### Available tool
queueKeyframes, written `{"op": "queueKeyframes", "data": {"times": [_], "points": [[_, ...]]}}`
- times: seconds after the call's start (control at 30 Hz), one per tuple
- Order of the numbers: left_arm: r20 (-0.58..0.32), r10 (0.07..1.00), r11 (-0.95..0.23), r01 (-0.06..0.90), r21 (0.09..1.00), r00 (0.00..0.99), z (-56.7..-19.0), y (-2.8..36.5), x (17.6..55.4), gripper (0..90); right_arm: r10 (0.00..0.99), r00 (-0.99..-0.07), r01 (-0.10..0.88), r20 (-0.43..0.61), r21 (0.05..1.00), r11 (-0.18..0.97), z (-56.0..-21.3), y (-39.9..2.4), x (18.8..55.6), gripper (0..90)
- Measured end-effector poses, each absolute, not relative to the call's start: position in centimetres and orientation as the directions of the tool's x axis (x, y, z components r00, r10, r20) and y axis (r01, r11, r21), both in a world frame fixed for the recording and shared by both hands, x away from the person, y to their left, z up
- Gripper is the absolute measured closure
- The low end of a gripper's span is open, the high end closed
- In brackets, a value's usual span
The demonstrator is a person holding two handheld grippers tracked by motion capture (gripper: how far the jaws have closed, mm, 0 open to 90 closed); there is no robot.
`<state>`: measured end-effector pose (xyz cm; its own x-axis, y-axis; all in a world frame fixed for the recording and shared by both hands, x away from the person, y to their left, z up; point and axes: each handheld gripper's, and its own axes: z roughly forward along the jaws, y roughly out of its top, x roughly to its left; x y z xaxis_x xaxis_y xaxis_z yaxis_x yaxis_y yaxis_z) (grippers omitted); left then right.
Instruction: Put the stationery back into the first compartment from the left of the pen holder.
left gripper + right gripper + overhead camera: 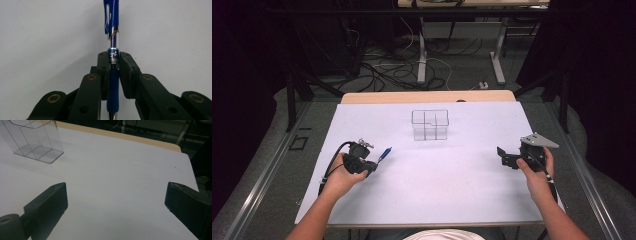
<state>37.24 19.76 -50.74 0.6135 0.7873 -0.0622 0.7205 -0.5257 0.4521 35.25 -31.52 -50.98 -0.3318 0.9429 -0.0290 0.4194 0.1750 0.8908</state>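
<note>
White covering spreads over the bench (427, 200). At the left, a hand grips the left tool (373, 164), its black jaws clamped on a blue click pen (385, 154) whose clip end juts forward past the jaw tips, above the white surface. At centre, farther back, stands a clear plastic organizer (430, 125) with compartments. At the right, the right tool (504, 156) hangs over the bench, jaws spread wide with nothing between them.
</note>
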Motion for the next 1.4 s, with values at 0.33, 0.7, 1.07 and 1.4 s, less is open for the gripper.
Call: {"op": "queueKeyframes", "data": {"times": [0.33,0.7,1.07,1.4], "points": [[-0.067,0.731,-0.579,0.670,0.464,0.679,-49.8,16.8,36.4,79.4,0.921,-0.388,0.424,-0.008,0.886,0.186,-50.8,-30.1,35.1,1.5],[-0.087,0.698,-0.599,0.646,0.473,0.711,-48.9,14.4,36.4,79.4,0.882,-0.471,0.422,0.006,0.880,0.219,-50.1,-27.6,34.7,0.0],[-0.113,0.674,-0.609,0.636,0.474,0.730,-48.6,13.0,36.4,79.4,0.833,-0.553,0.385,-0.024,0.879,0.281,-49.0,-24.6,34.1,0.0],[-0.124,0.645,-0.627,0.615,0.477,0.754,-48.3,11.4,36.2,79.5,0.734,-0.646,0.267,-0.210,0.839,0.475,-48.5,-21.1,33.0,0.4]]}}
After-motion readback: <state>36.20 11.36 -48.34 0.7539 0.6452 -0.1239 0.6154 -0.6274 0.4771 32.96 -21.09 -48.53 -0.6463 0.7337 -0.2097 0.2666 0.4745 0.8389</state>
